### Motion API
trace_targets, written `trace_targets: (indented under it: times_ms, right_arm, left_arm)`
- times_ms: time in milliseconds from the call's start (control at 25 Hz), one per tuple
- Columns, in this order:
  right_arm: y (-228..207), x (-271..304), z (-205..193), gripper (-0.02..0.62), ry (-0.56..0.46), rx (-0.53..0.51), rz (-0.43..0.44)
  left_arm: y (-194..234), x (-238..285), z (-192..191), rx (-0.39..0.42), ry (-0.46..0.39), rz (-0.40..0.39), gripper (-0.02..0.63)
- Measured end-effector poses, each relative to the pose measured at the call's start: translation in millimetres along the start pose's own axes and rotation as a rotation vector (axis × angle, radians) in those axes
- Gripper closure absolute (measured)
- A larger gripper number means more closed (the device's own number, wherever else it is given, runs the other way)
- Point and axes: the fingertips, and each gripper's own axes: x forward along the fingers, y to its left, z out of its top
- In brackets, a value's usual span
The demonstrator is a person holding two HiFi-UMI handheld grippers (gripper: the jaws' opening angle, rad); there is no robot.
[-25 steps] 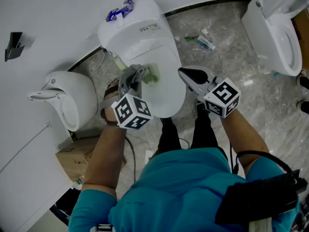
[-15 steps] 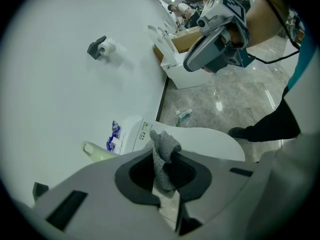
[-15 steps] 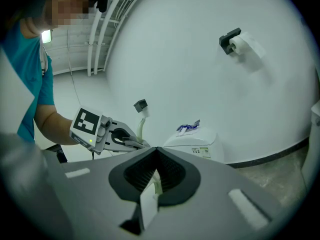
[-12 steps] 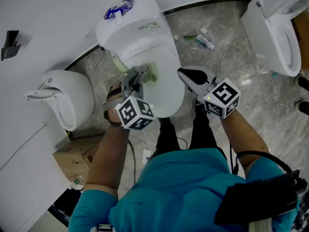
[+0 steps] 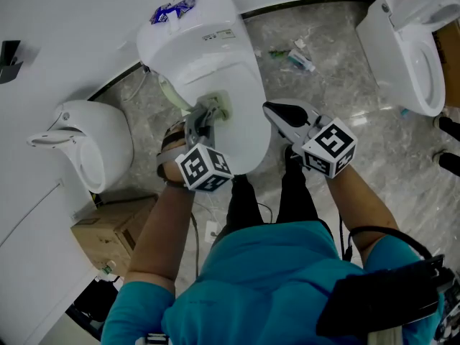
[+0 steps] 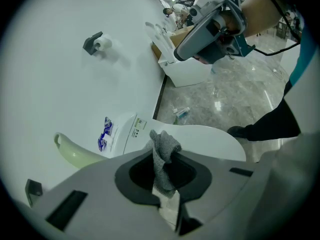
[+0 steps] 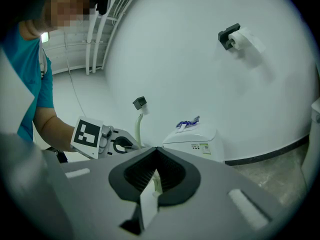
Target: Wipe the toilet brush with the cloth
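Pinching cloth [image 6: 162, 154], left tongs [image 5: 206, 113] over toilet lid [image 5: 244, 131]; right tongs [image 5: 272, 111] closed alongside.

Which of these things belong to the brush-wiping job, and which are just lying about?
Job in hand: cloth, pinched in the left gripper; pale green brush, beside the toilet.
Lying about: blue wrapper on the tank; tube on the floor; cardboard box.
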Motion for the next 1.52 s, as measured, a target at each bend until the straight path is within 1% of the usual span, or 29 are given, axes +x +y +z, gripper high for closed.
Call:
trace_targets:
  times_ms: [440, 1280, 1400, 1520]
  right_arm:
    - [-3.7, 8.5, -9.0, 0.598, 0.02, 0.01, -0.001]
    - [-21.4, 23.9, -23.8, 0.598, 0.077, 0.014, 0.003]
    - [-21.6, 27.6, -24.8, 0.598, 0.087, 0.017, 0.005]
    - [-19.4, 30.1, -22.2, 0.598, 0.092, 0.012, 0.011]
  left_arm:
    - [-22.7, 25.7, -7.8, 0.0, 0.0, -0.028, 0.566]
    - [-64.9, 91.7, -32.7, -0.013, 0.044, -0.096, 0.566]
    - [-70.6, 100.7, -36.3, -0.032, 0.046, -0.107, 0.566]
    - [-69.4, 99.8, -32.5, -0.073, 0.028, -0.116, 0.567]
